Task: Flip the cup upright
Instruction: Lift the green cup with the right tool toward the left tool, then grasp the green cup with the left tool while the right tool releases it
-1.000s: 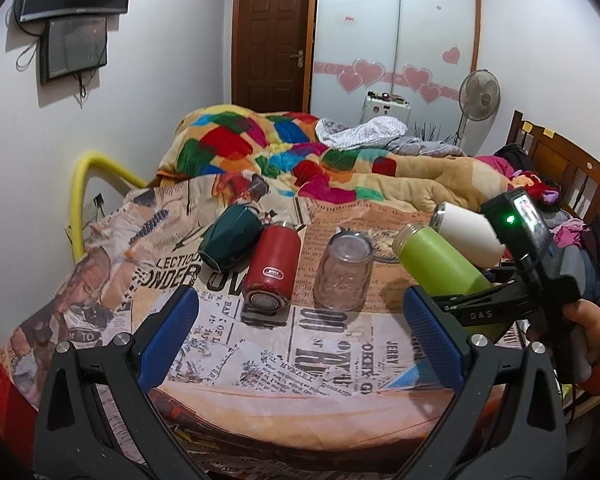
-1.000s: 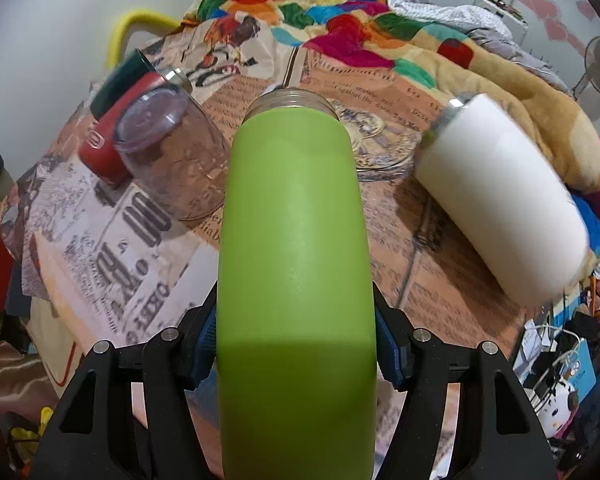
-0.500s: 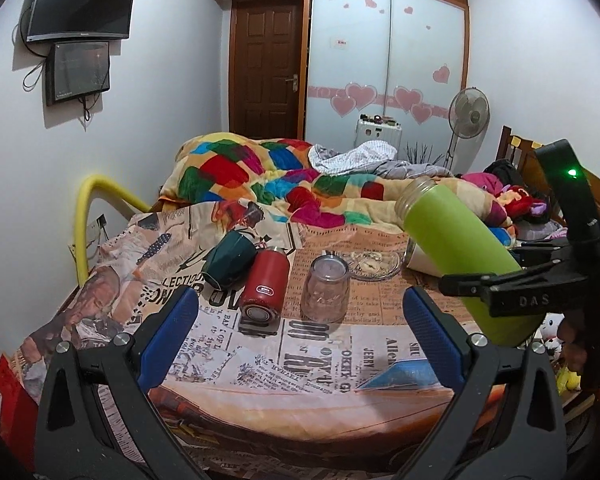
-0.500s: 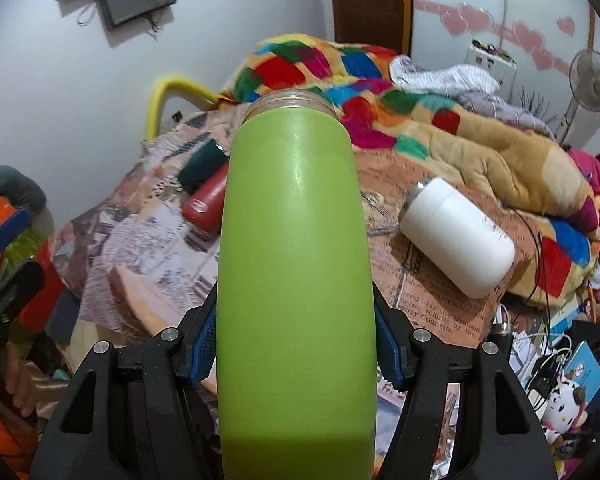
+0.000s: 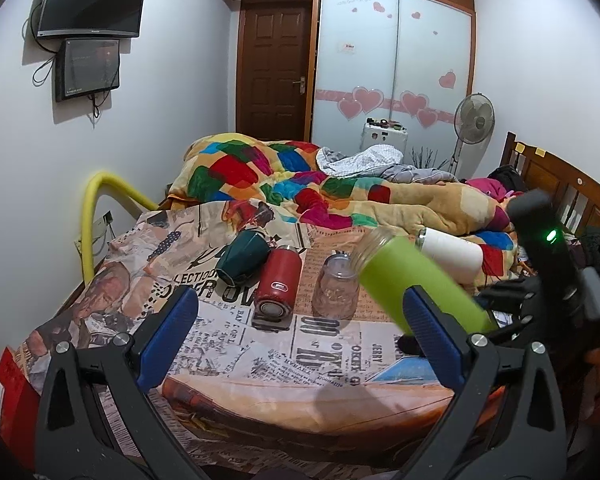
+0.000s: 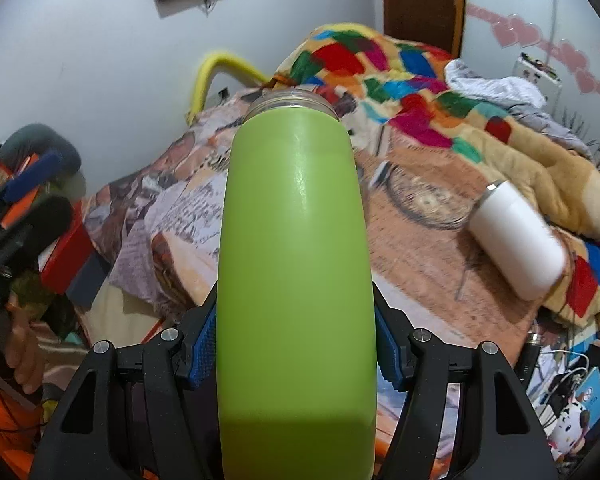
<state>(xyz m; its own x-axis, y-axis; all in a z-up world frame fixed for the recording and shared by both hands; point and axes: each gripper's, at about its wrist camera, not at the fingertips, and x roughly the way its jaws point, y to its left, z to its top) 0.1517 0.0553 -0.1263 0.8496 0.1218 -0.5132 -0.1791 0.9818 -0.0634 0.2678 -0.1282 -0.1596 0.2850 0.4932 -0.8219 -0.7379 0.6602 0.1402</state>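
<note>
My right gripper [image 6: 294,356] is shut on a lime green cup [image 6: 294,280] and holds it in the air, its clear threaded mouth pointing away from me. In the left wrist view the green cup [image 5: 416,280] hangs tilted above the right side of the bed, mouth up and to the left. My left gripper [image 5: 300,340] is open and empty, near the bed's front edge. A white cup [image 5: 452,254] lies on its side. A red cup [image 5: 278,286] and a dark green cup [image 5: 242,258] lie on their sides. A clear glass [image 5: 336,288] stands mouth down.
The cups rest on a newspaper-print sheet [image 5: 228,344] over the bed. A patchwork quilt [image 5: 284,176] is heaped at the back. A yellow rail [image 5: 100,208] is at the left, a wooden headboard [image 5: 560,184] at the right. A fan [image 5: 474,118] stands by the wardrobe.
My right gripper has lifted the green cup off the bed and swung it left, so its mouth now points toward the left wall. The left gripper has pulled back and tilted up.
</note>
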